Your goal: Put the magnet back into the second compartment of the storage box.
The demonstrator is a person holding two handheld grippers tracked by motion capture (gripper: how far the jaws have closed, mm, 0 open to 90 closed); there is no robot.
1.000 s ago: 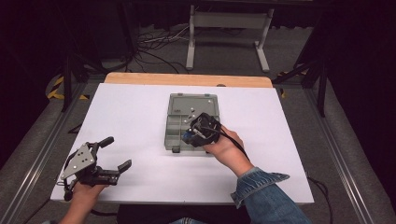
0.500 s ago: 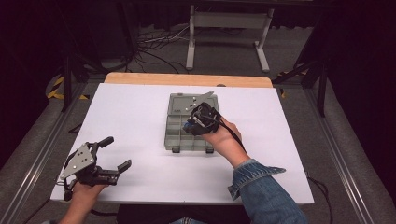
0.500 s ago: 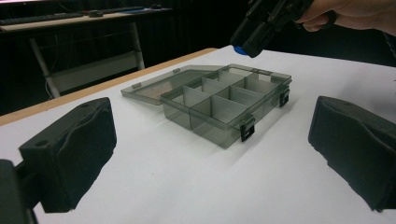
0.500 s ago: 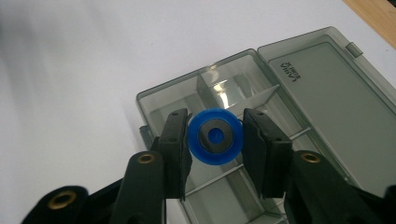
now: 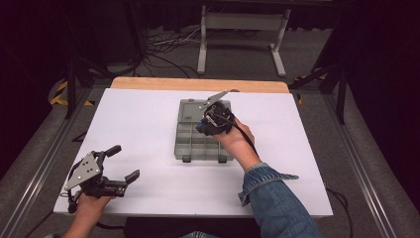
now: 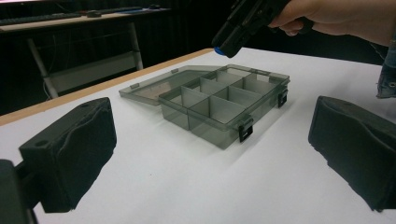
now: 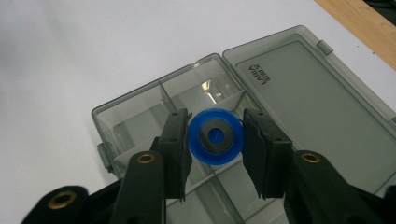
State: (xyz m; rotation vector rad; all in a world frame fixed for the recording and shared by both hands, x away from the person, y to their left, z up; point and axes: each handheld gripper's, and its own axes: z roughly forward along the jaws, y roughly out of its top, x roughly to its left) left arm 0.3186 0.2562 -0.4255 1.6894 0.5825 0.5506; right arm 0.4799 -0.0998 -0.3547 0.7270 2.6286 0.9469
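A smoky grey compartment box [image 5: 190, 147] lies in the middle of the white table, its lid [image 5: 194, 106] folded flat toward the far side. Several of its compartments [image 6: 219, 111] look bare. My right gripper [image 5: 204, 126] hovers over the box's far compartments, shut on a blue round spool [image 7: 215, 136] with a grey centre. Its pads [image 7: 176, 140] press the spool's two sides. From the left gripper view the spool [image 6: 217, 50] hangs above the box's back edge. My left gripper [image 5: 125, 161] rests open at the table's front left corner, nothing between its pads [image 6: 70, 149].
The table's far edge is a bare wooden strip [image 5: 198, 84]. Beyond it on the dark floor stand a metal frame [image 5: 237, 29] and cables [image 5: 163, 44]. White table surface [image 5: 138, 119] stretches between the box and the left gripper.
My right gripper has carried the blue spool away from the person, from over the box's middle toward its far compartments near the lid hinge. The left gripper has stayed put.
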